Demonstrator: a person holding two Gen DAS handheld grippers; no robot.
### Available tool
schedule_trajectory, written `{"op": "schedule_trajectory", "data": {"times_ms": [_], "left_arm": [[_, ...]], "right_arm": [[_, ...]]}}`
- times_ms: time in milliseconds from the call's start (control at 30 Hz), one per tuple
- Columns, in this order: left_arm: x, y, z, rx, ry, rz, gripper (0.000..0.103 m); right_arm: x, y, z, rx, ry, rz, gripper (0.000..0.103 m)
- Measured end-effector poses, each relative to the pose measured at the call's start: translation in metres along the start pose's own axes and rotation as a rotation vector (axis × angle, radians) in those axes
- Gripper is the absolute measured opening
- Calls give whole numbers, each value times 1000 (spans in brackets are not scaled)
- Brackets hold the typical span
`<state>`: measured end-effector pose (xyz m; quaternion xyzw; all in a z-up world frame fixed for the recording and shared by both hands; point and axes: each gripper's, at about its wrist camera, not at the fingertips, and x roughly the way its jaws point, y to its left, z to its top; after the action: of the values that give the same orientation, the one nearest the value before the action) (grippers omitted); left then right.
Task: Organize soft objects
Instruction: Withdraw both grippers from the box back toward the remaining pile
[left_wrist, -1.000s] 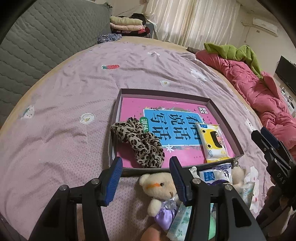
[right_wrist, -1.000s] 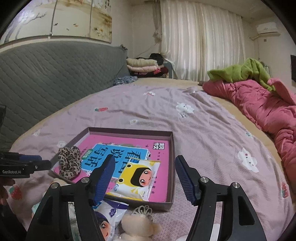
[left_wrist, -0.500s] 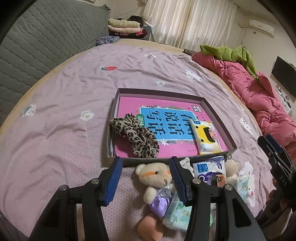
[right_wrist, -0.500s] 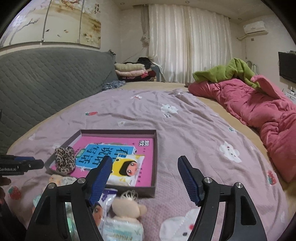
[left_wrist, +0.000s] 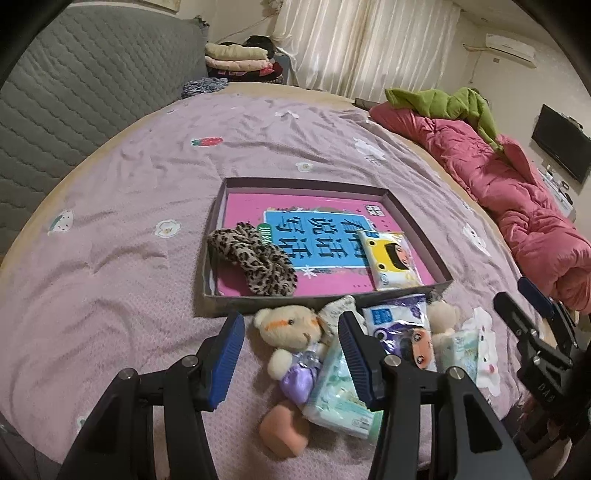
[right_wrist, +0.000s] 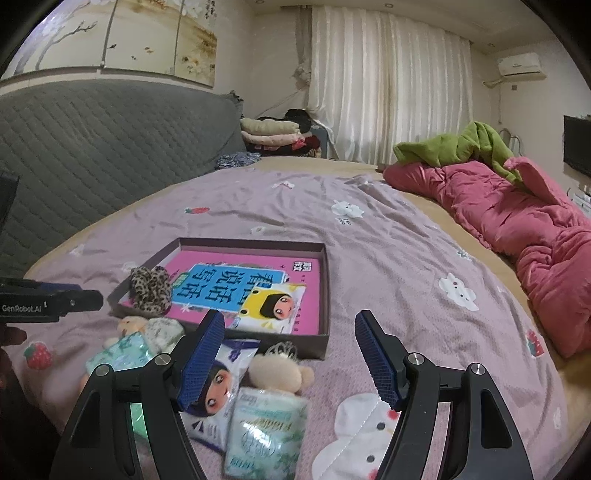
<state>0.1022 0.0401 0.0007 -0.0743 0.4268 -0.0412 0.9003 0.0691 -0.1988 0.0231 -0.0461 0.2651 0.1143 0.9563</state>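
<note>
A shallow box (left_wrist: 417, 225) (right_wrist: 325, 284) with a pink liner lies on the bed. In it are a leopard scrunchie (left_wrist: 255, 260) (right_wrist: 150, 290) and a yellow tissue pack (left_wrist: 391, 264) (right_wrist: 273, 306). In front of the box lie a teddy bear (left_wrist: 291, 332), a purple tissue pack (left_wrist: 402, 325) (right_wrist: 218, 384), green tissue packs (left_wrist: 336, 395) (right_wrist: 262, 428), a second small bear (right_wrist: 277, 369) and a peach sponge (left_wrist: 282, 430). My left gripper (left_wrist: 291, 360) is open above the teddy bear. My right gripper (right_wrist: 290, 360) is open above the small bear.
The bed has a lilac sheet (left_wrist: 129, 206) with cartoon prints. A pink quilt (left_wrist: 517, 192) and green garment (left_wrist: 443, 103) lie at the right. A grey padded headboard (right_wrist: 92, 147) is at the left, folded clothes (right_wrist: 273, 133) behind. A white plush piece (right_wrist: 362, 428) lies near the front.
Both grippers have pulled back from the box toward the near edge, so more of the loose pile in front shows. Both stay open and empty.
</note>
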Motion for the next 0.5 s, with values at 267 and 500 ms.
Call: {"op": "schedule_trajectory", "data": {"times_ms": [267,500], "left_arm": [[-15,-13,-5,21,-1,-9,57],[-27,-15,-12,31,5,-4,57]], "right_arm": [[-15,8,-8,-18,12,7,74],[-26,10,-15,-9,36,11,74]]}}
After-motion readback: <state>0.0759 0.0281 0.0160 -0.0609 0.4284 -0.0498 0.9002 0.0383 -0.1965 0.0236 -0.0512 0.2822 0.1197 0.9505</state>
